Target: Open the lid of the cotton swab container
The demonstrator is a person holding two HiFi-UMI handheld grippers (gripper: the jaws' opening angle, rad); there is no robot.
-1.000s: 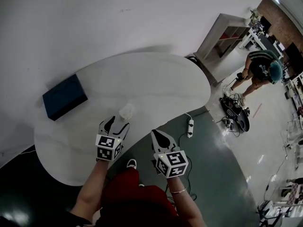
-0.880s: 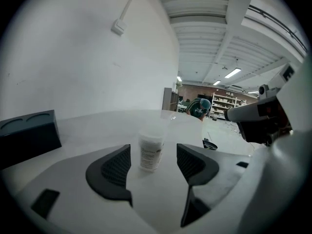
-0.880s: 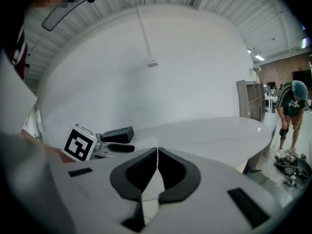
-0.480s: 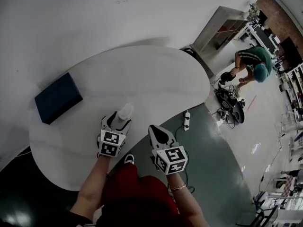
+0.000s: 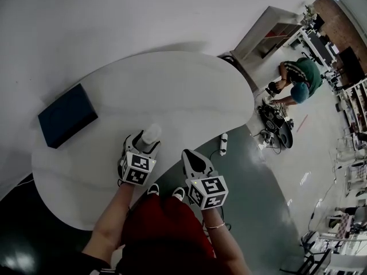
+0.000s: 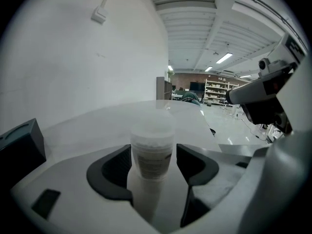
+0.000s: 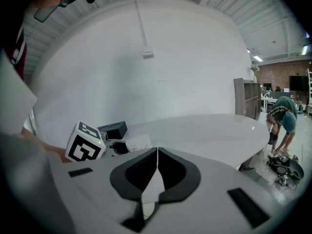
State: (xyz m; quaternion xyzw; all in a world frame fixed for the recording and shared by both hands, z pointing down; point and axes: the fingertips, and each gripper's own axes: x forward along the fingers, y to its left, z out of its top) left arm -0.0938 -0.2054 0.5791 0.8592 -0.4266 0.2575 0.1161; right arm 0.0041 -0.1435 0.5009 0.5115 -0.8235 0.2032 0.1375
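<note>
The cotton swab container point(image 5: 152, 134) is a small clear plastic tub with a frosted lid, upright near the front edge of the white table point(image 5: 172, 90). In the left gripper view the container point(image 6: 152, 150) stands between the two black pads, close to both, with no squeeze visible. My left gripper point(image 5: 144, 143) is open around it, and its jaws have just been opening. My right gripper point(image 5: 192, 160) is shut and empty, off the table's edge to the right of the container. The right gripper view shows its shut jaws, the container point(image 7: 138, 142) and the left gripper's marker cube point(image 7: 83, 143).
A dark blue box point(image 5: 66, 114) lies on the table's left side. A power strip point(image 5: 222, 144) lies on the floor beside the table. A person point(image 5: 298, 79) bends over gear on the floor at the far right, near a shelf unit point(image 5: 266, 36).
My left gripper has moved forward and down, so the container that stood beyond its tips is now between the pads. The right gripper has barely shifted.
</note>
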